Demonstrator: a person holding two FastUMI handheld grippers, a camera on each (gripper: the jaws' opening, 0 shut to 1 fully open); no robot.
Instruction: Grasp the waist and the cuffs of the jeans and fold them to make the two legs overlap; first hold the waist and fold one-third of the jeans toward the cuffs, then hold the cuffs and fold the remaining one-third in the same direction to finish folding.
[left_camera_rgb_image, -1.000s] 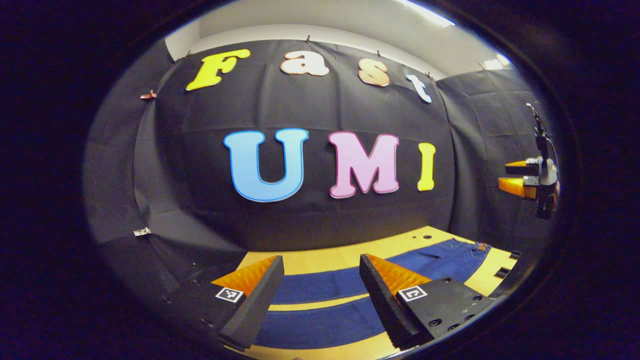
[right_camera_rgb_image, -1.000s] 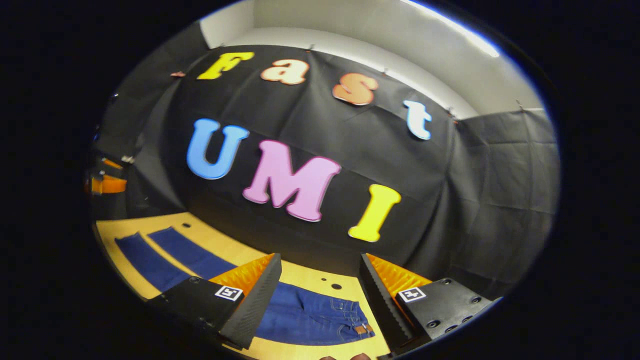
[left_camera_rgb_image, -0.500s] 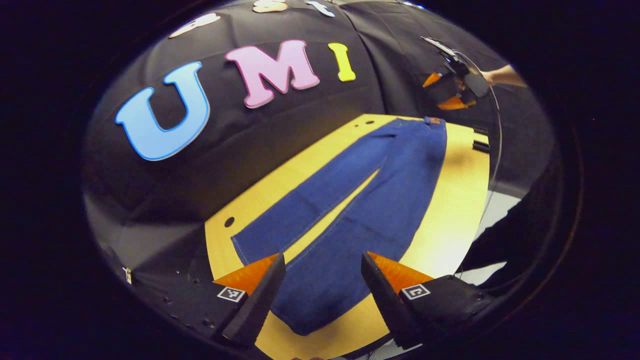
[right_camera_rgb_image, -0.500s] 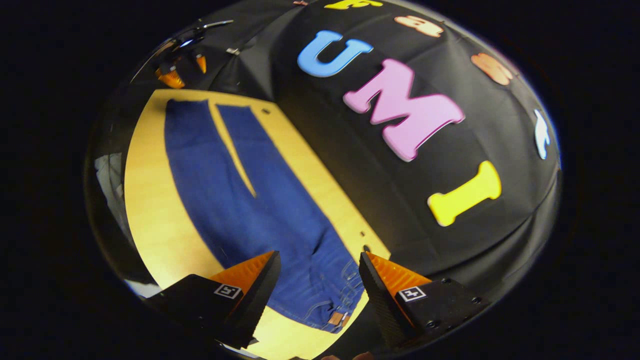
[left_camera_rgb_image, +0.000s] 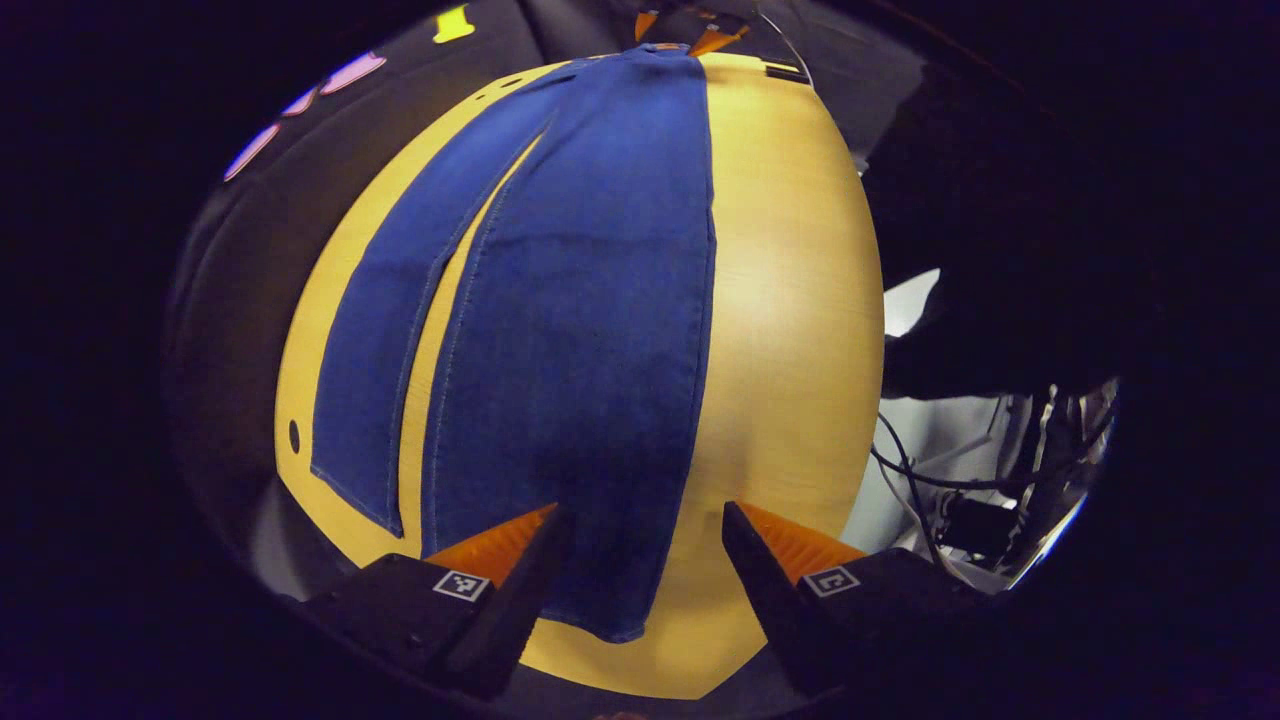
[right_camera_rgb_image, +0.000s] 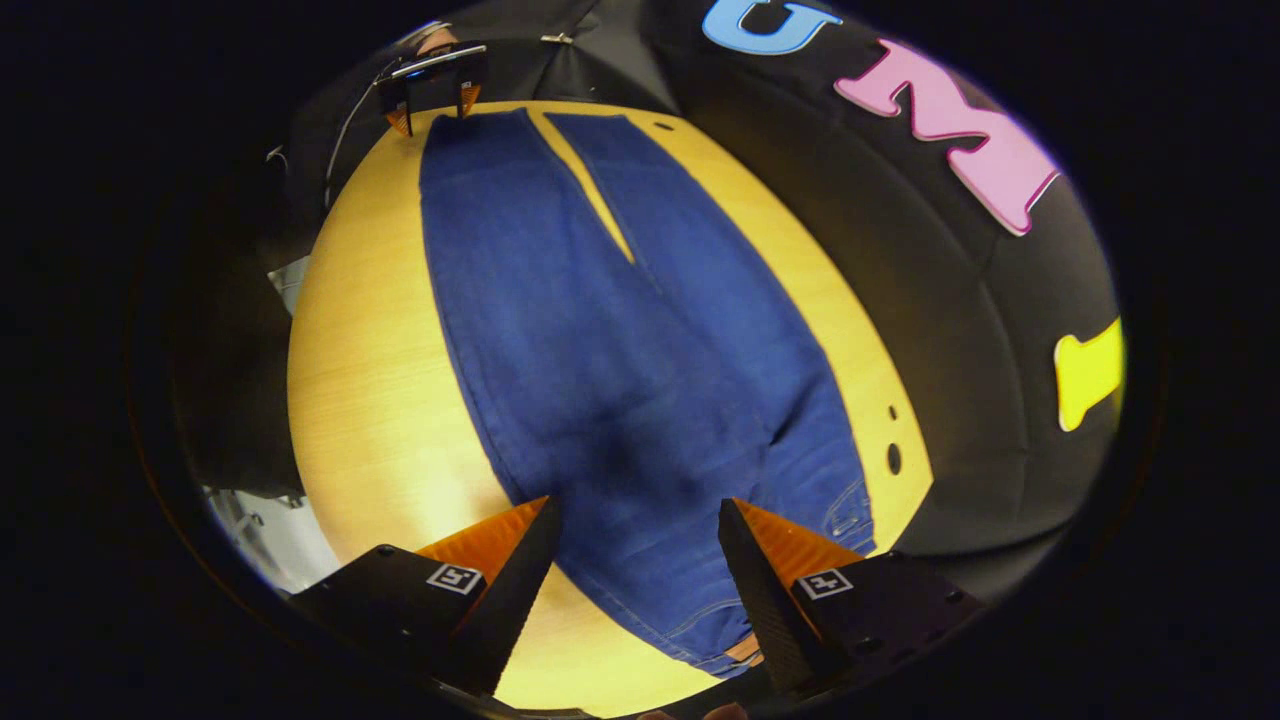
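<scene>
jeans (left_camera_rgb_image: 570, 330) lie flat on the table (left_camera_rgb_image: 790, 330); left gripper (left_camera_rgb_image: 645, 570) hangs spread wide over the cuff at 6 o'clock; right gripper (right_camera_rgb_image: 635, 565) gapes over the waist, probably not touching

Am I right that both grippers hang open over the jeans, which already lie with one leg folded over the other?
Not quite: the jeans lie flat with both legs side by side, a gap between them, as the right gripper view shows. Left gripper and right gripper are indeed open.

A yellow wooden table (left_camera_rgb_image: 790, 300) carries blue jeans (left_camera_rgb_image: 590, 330) — spread flat, 2 legs slightly apart.
</scene>
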